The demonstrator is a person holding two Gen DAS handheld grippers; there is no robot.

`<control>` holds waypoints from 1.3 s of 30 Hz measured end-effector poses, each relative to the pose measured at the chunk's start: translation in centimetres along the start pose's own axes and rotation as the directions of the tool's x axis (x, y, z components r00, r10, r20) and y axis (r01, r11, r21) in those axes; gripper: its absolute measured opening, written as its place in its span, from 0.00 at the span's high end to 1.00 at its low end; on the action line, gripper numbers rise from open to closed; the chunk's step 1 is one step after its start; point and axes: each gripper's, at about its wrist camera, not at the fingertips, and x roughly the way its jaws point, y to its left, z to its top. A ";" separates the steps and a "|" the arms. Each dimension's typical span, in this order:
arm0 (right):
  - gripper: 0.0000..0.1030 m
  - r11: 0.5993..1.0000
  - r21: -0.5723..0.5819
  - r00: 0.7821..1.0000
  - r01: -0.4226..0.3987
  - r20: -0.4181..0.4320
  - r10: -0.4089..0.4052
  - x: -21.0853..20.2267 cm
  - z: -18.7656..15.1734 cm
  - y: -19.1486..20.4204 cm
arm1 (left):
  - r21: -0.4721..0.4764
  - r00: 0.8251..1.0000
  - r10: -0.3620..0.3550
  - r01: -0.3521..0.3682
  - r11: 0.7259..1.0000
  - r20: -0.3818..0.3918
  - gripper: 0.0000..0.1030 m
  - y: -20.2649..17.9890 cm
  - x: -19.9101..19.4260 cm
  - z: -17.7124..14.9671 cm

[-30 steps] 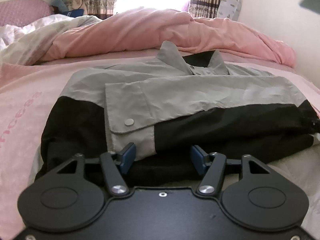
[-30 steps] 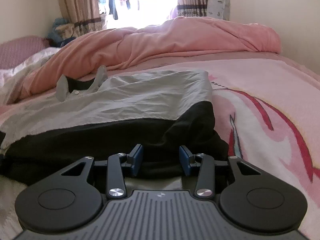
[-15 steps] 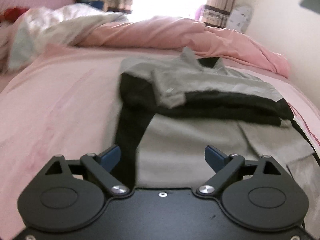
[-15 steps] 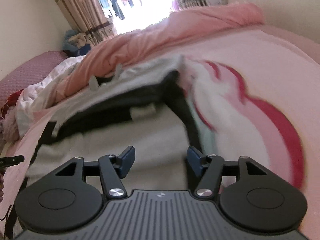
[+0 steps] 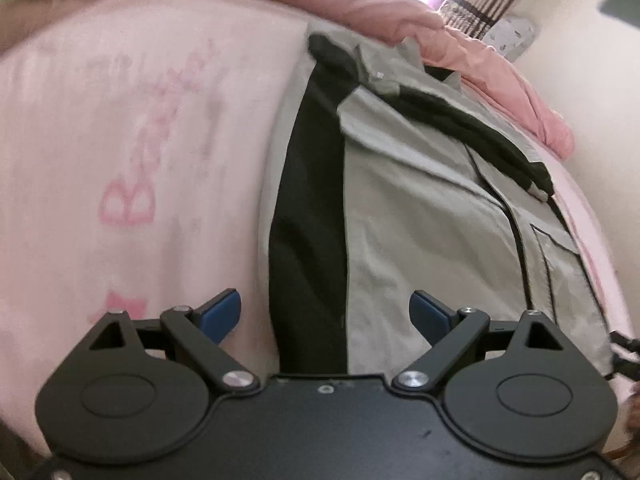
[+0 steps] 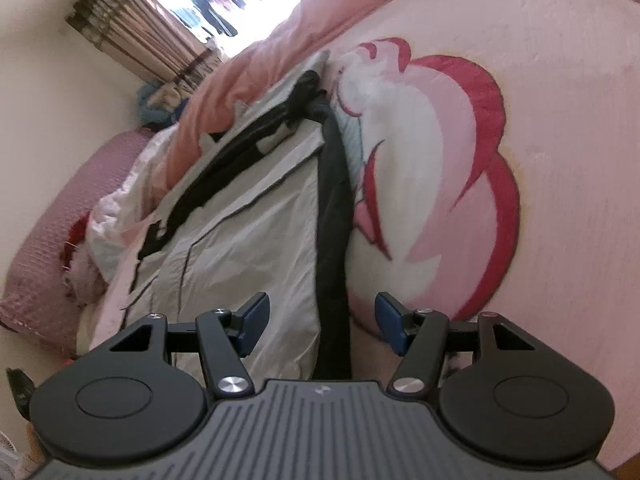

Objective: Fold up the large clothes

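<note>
Now that both views have backed away from the jacket's folded sleeves to its lower hem, that fold looks finished and the bottom edge comes next.

Left wrist view: the left tool (image 5: 325, 312) hangs tilted down over the hem, jaws wide apart and empty, astride the black side panel of the jacket (image 5: 420, 208) on the bed (image 5: 120, 140).

Right wrist view: the right tool (image 6: 319, 322), rolled sideways, is also spread and empty over the jacket's (image 6: 248, 240) other black edge.
</note>
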 end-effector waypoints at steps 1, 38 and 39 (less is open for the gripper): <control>0.31 1.000 0.007 1.000 -0.018 -0.008 0.018 0.1 -0.2 0.2 | -0.002 1.000 -0.008 0.008 1.000 0.010 0.10 0.1 -0.3 -0.5; 0.86 0.987 0.080 0.990 -0.136 -0.019 0.138 0.9 -0.7 2.3 | -0.074 0.961 -0.277 0.276 0.958 -0.003 0.95 -0.3 -3.5 0.8; 0.86 0.983 0.094 0.988 -0.156 -0.005 0.157 0.8 -0.3 2.4 | -0.066 0.957 -0.290 0.290 0.955 0.006 0.95 -0.6 -3.6 1.4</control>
